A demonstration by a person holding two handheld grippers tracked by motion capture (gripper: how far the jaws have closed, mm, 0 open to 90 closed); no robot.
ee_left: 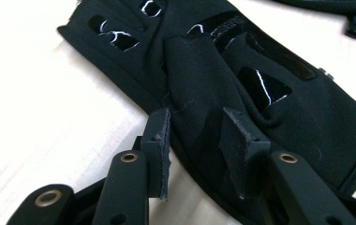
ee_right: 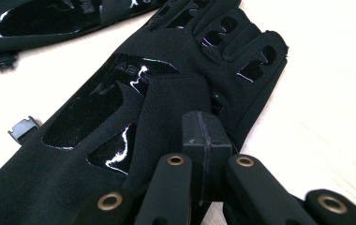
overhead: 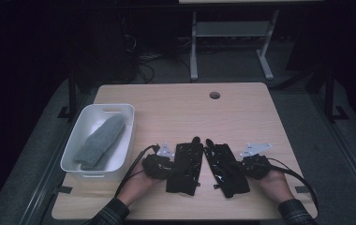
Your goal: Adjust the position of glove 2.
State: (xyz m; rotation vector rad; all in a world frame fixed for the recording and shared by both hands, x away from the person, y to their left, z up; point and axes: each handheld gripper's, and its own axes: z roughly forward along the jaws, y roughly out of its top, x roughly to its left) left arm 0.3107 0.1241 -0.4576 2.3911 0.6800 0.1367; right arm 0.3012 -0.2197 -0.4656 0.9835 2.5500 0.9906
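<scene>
The left gripper (ee_left: 195, 136) is spread around the left glove's (ee_left: 241, 93) thumb. The right gripper (ee_right: 206, 133), pressed together, rests on the right glove (ee_right: 120, 117).

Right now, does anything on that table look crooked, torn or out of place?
Nothing looks damaged or spilled. The two black gloves, the left glove and the right glove, lie flat side by side, angled slightly apart. Each has its thumb folded across the palm. A grey cloth rests tidily inside the white bin.
</scene>
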